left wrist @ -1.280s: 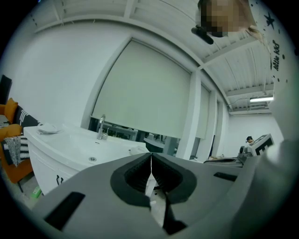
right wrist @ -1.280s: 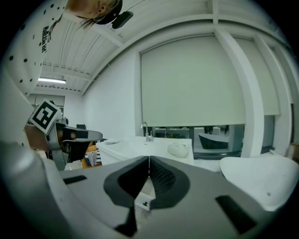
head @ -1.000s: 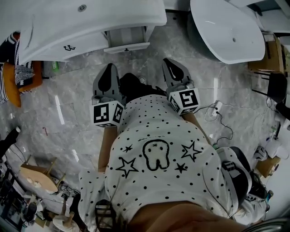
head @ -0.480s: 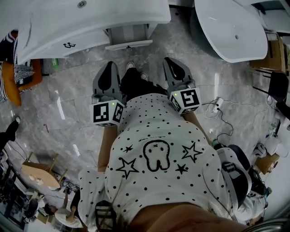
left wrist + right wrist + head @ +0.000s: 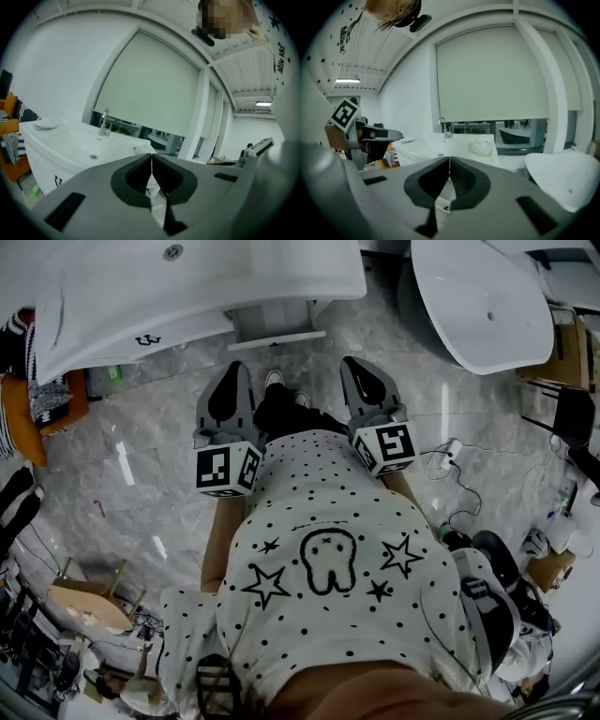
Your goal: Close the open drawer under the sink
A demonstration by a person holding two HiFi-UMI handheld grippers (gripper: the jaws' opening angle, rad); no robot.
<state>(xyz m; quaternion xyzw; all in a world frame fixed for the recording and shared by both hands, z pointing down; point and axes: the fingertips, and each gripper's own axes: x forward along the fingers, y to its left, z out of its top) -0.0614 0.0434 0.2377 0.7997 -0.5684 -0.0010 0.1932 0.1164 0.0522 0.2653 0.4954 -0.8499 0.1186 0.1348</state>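
The white sink cabinet (image 5: pixel 187 282) stands at the top of the head view, and its drawer (image 5: pixel 277 322) sticks out toward me with its front panel facing the floor space. My left gripper (image 5: pixel 234 365) and right gripper (image 5: pixel 351 360) point at the cabinet side by side, a short way in front of the drawer and apart from it. Both are shut with nothing between the jaws. In the left gripper view the jaws (image 5: pixel 151 155) meet, with the basin (image 5: pixel 79 145) and tap (image 5: pixel 103 123) beyond. The right gripper (image 5: pixel 449 159) shows the drawer front (image 5: pixel 442 206) through its gap.
A large white tub (image 5: pixel 478 306) stands at the right of the cabinet. An orange seat with a striped cushion (image 5: pixel 42 399) is at the left. Cables (image 5: pixel 452 465) trail on the marble floor at the right, and a wooden stool (image 5: pixel 84 604) stands at the lower left.
Both grippers have moved forward toward the cabinet, and the drawer now lies closer to their tips. Both have stayed shut.
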